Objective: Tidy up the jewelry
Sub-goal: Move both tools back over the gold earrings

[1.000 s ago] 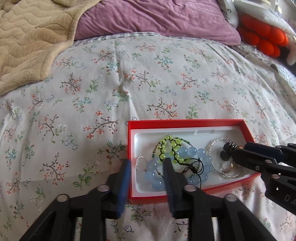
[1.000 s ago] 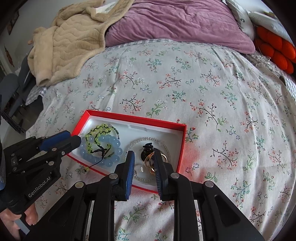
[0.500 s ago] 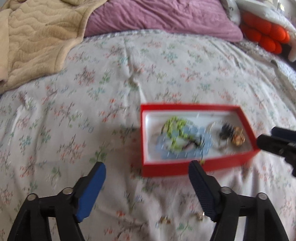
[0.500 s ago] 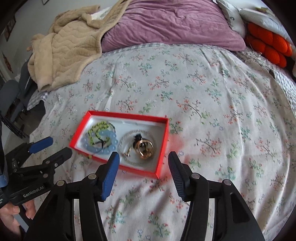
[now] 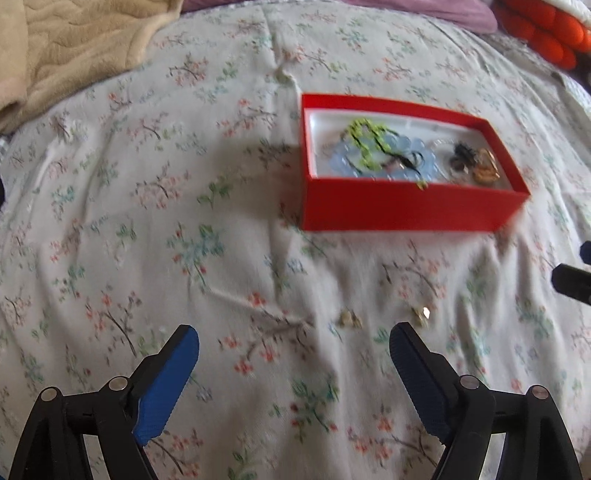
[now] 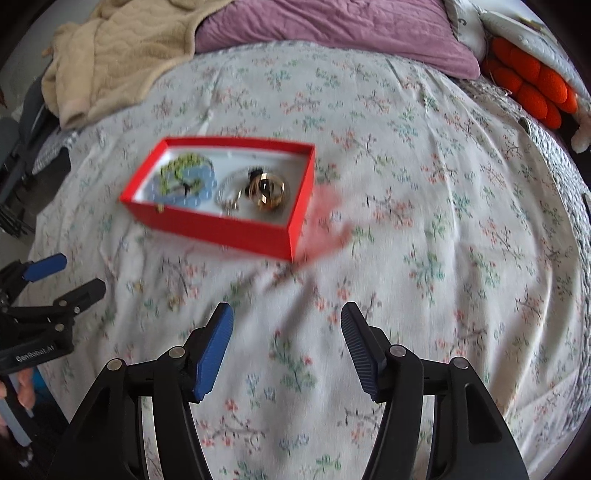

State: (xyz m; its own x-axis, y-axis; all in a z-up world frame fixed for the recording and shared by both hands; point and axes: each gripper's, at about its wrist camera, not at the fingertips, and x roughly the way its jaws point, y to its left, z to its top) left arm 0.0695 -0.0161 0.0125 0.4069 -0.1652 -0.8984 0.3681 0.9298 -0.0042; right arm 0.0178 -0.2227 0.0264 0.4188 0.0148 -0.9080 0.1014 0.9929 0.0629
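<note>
A red box (image 5: 406, 210) (image 6: 221, 227) sits on the floral bedspread. Inside lie a green bead bracelet (image 5: 365, 142) (image 6: 181, 164), a pale blue bead bracelet (image 5: 343, 162) (image 6: 199, 186), a gold ring piece (image 5: 485, 171) (image 6: 267, 190) and a clear bead bracelet (image 6: 225, 195). Two small gold earrings (image 5: 349, 319) (image 5: 421, 315) lie loose on the bedspread in front of the box, just beyond my left gripper (image 5: 293, 347), which is open and empty. My right gripper (image 6: 287, 321) is open and empty, well short of the box. The left gripper also shows in the right wrist view (image 6: 62, 275).
A beige blanket (image 6: 122, 55) lies at the bed's far left, a purple pillow (image 6: 332, 33) at the head, and an orange plush (image 6: 532, 85) at the far right. The bed's edge falls away at the left (image 6: 33, 173).
Both grippers have opened, pulled back from the box and left the jewelry inside. The two loose earrings have come into the left wrist view.
</note>
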